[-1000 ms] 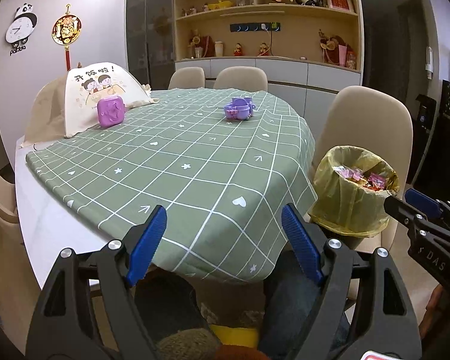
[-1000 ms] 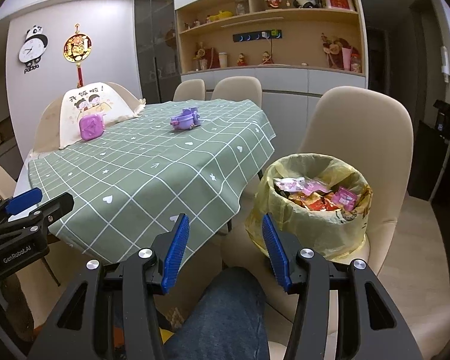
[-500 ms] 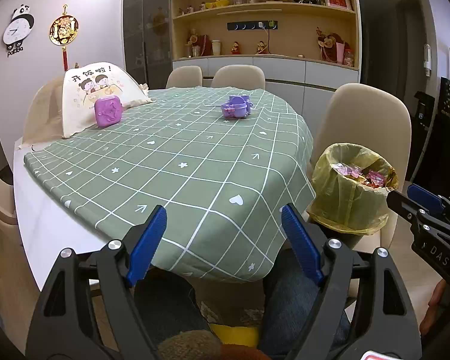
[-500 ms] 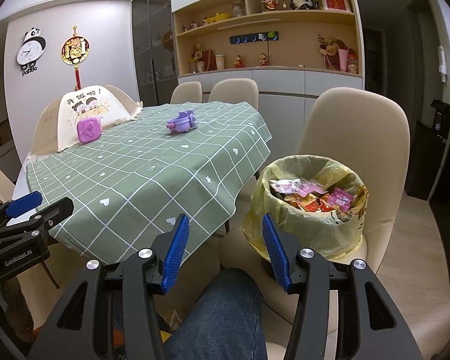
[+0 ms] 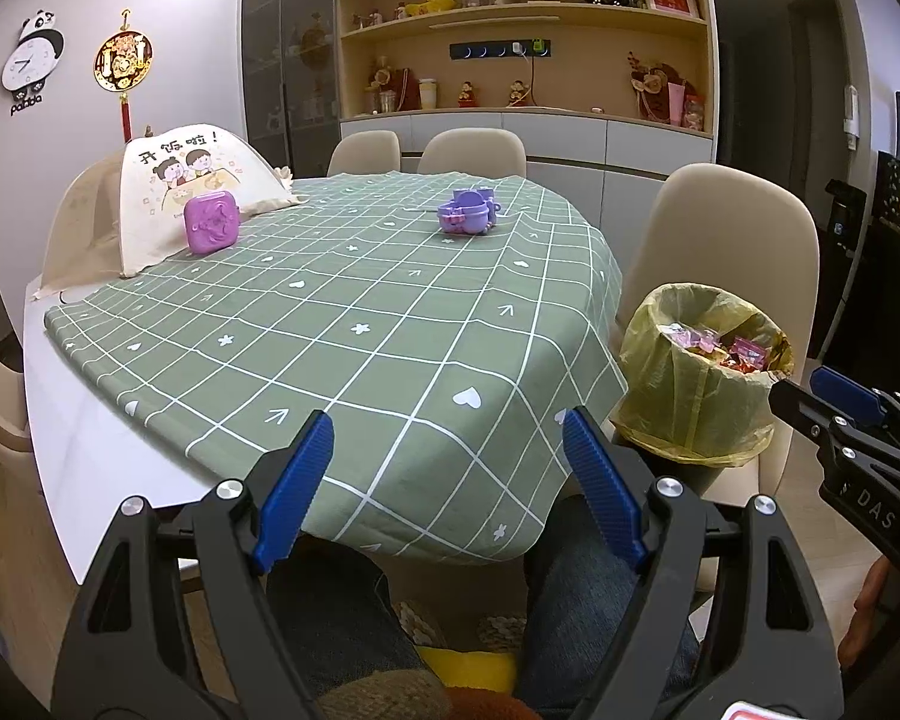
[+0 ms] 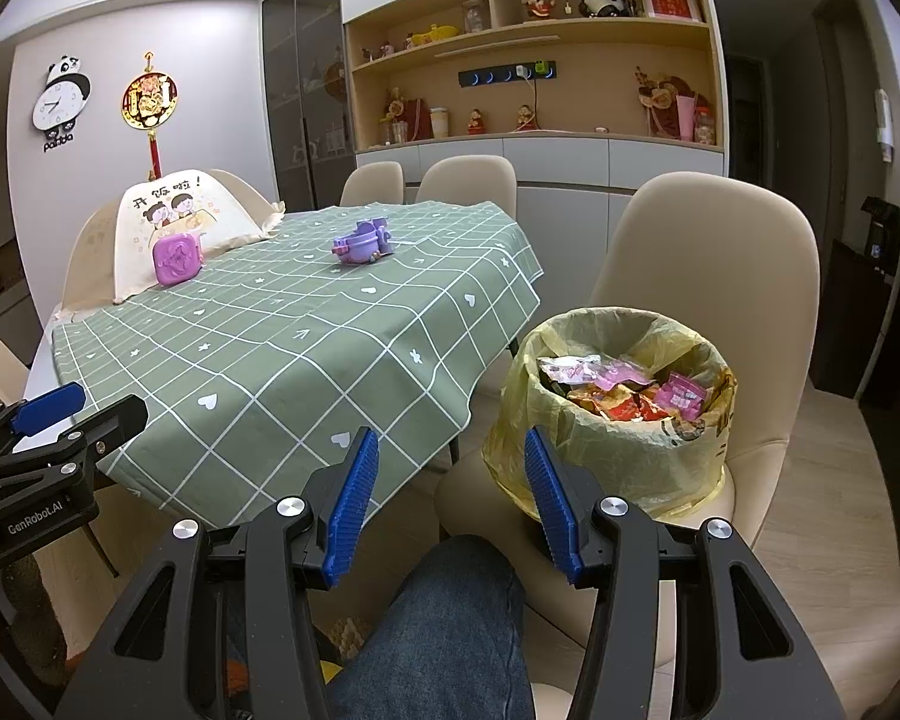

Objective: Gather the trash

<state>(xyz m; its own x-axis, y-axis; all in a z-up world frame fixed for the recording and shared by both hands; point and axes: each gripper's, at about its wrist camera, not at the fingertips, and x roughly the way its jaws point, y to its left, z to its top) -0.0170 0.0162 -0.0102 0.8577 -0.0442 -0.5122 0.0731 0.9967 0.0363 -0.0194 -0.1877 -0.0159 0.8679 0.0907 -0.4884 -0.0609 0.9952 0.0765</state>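
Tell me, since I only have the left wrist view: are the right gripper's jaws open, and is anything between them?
Observer: In the right wrist view the right gripper has its jaws open, with nothing between them.
Operator: My view hides the bin's base. What does it stand on?
Observer: The bin stands on the seat of the beige chair, beside the table's corner.

Green checked tablecloth (image 5: 342,324) bears a purple box (image 5: 211,229) and purple toy (image 5: 467,217); panda clock (image 5: 32,63) on wall.
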